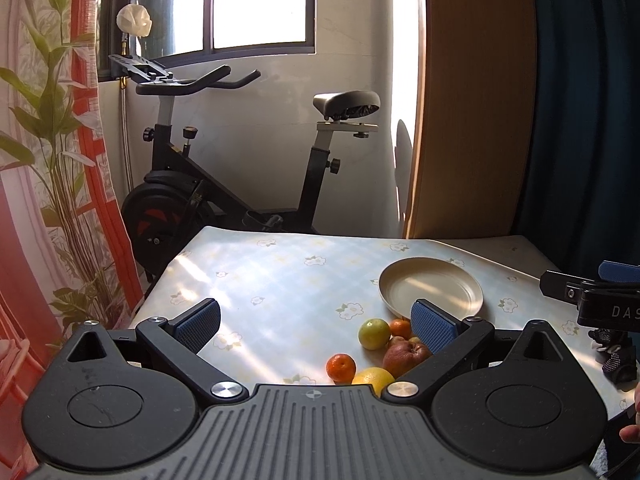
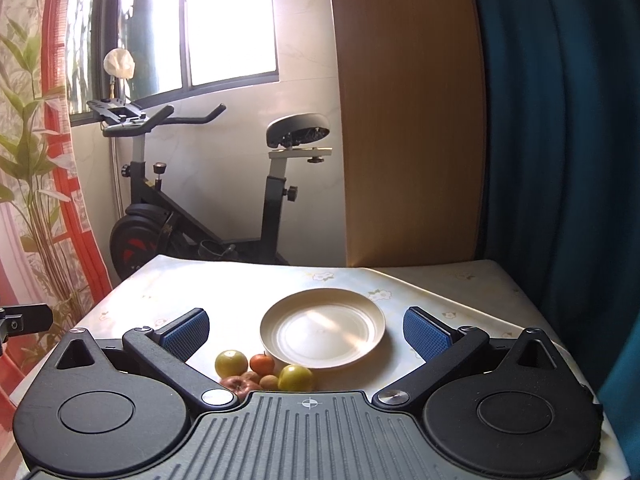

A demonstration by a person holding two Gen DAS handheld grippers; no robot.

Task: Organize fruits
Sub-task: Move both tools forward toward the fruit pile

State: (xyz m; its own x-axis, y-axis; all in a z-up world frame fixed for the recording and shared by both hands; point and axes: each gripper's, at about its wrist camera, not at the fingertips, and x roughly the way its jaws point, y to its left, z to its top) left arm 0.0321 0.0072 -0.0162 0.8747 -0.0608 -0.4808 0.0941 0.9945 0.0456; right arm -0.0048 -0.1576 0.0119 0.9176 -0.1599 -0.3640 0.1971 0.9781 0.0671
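Left tool (image 1: pixel 316 322): blue-padded fingers spread wide, nothing between them, hovering above the counter (image 1: pixel 280 276), which wears a pale floral-print cover. Right tool (image 2: pixel 306 334): same, fingers wide apart and empty, aimed straight at the round cream plastic plate (image 2: pixel 322 334).

Plate is bare, sitting on the counter. All fruit is clustered just in front of the plate on its near-left side:
- green-yellow round citrus (image 1: pixel 374 333), near the plate rim
- small orange mandarin (image 1: pixel 400 328), beside it, touching or almost touching the plate rim
- wrinkled reddish-brown apple (image 1: pixel 405 356), nearer than those two
- second small orange mandarin (image 1: pixel 341 367), left of the apple, slightly apart
- large yellow citrus (image 1: pixel 374 378), nearest, partly hidden by the left tool body
- second green-yellow round fruit (image 2: pixel 295 377) and a small tan round fruit (image 2: pixel 268 381), clear only in the right wrist view, right of the apple

Behind the plate, off the counter: black exercise bike (image 1: pixel 224 184), wooden panel (image 1: pixel 476 100), blue curtain (image 1: pixel 588 100).
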